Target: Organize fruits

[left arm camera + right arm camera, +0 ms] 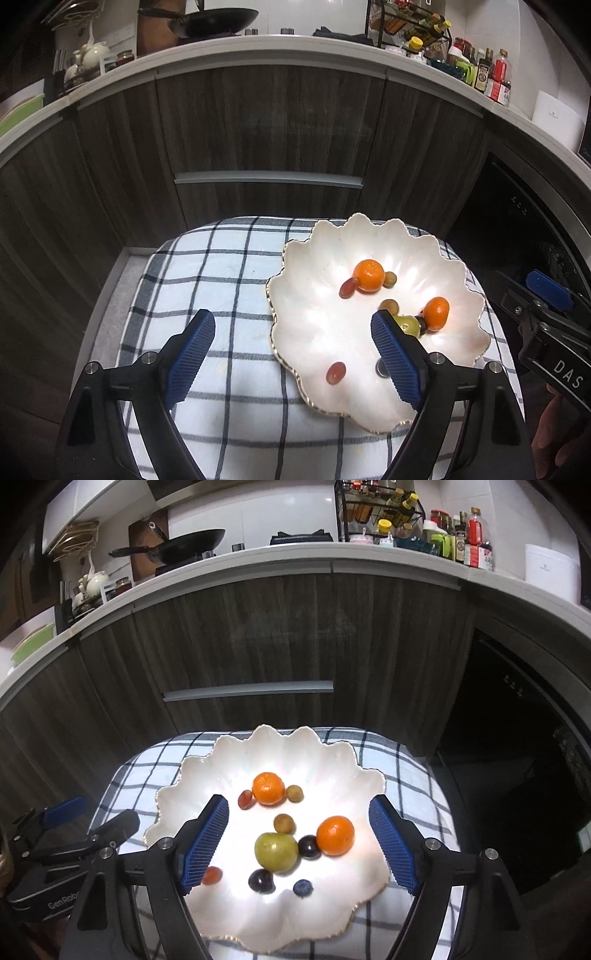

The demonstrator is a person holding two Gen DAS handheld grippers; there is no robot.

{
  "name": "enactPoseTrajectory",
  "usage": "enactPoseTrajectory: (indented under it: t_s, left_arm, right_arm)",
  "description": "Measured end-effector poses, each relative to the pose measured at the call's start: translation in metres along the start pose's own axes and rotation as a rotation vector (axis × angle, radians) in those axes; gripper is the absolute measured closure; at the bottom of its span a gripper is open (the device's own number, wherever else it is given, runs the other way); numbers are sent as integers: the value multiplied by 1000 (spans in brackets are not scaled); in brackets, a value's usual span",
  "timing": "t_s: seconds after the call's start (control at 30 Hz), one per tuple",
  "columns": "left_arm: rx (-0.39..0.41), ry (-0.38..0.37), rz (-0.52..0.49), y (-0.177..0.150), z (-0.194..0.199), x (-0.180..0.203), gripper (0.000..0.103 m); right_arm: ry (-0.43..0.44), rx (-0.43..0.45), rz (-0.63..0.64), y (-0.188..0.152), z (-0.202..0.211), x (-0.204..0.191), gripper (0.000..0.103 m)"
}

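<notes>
A white scalloped dish (325, 760) (317, 332) sits on a checked cloth (221, 266). It holds two mandarins (268, 788) (335, 835), a green fruit (276, 851), two brown longans (294, 793) (284, 823), red grapes (245, 799) (212, 875), dark grapes (261, 881) (308, 846) and a blueberry (303, 888). My right gripper (299, 845) is open and empty above the dish, around the green fruit. My left gripper (293, 354) is open and empty over the dish's left rim; a red grape (335, 372) lies between its fingers.
Dark wood cabinets with a drawer handle (247, 691) stand behind the cloth. The counter above carries a black wok (184, 546), a spice rack (380, 513), bottles (476, 539) and a white container (550, 572). A dark oven front (517, 738) is at the right.
</notes>
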State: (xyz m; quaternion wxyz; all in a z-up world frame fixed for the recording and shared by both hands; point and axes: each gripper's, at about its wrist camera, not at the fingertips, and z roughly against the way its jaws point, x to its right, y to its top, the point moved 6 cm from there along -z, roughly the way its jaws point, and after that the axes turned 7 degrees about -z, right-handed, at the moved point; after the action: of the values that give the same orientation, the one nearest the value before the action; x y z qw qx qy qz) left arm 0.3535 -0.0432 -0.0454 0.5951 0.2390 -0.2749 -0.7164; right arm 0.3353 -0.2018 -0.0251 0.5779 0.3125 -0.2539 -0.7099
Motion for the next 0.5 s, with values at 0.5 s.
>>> enactPoseTrajectory:
  t_s: [0.5]
  left_arm:
    - [62, 20, -5, -24, 70, 8, 16]
  right_arm:
    - [-15, 62, -8, -21, 72, 6, 24]
